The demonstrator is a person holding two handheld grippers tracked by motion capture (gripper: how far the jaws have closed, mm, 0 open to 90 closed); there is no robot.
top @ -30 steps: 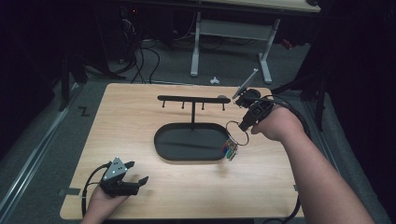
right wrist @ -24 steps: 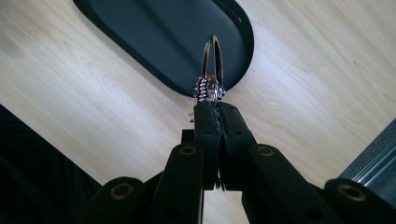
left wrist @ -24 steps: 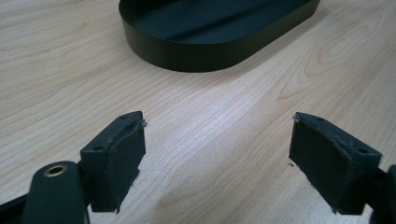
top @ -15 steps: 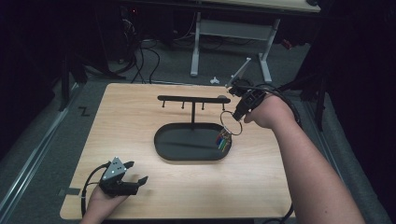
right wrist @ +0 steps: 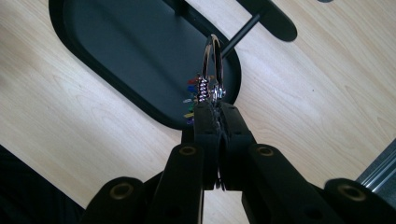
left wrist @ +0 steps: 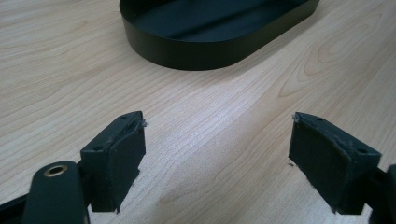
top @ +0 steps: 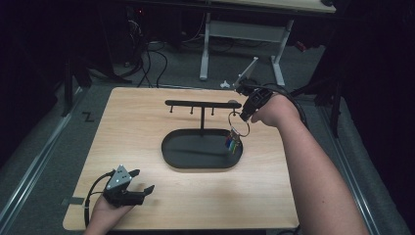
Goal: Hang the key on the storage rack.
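Observation:
A metal key ring (top: pixel 238 124) with several small coloured tags (top: pixel 233 143) hangs from my right gripper (top: pixel 243 116), which is shut on it just below the right end of the black hook rack's bar (top: pixel 200 103). In the right gripper view the ring (right wrist: pixel 213 65) stands up from the closed jaws, above the black oval tray (right wrist: pixel 135 51). The rack's post rises from that oval tray (top: pixel 195 154). My left gripper (top: pixel 143 185) rests open on the table near the front left corner, its pads (left wrist: pixel 122 154) wide apart over bare wood, with the tray's rim (left wrist: pixel 205 56) ahead.
The wooden table (top: pixel 147 132) has bare room to the left and front of the tray. Beyond the far edge stand a white desk frame (top: pixel 242 36) and loose cables (top: pixel 151 54) on the floor. A metal rail (top: pixel 34 161) runs along the left.
My right gripper has carried the key ring up and back, from beside the tray's right end to just under the rack's right end. The left gripper has stayed put.

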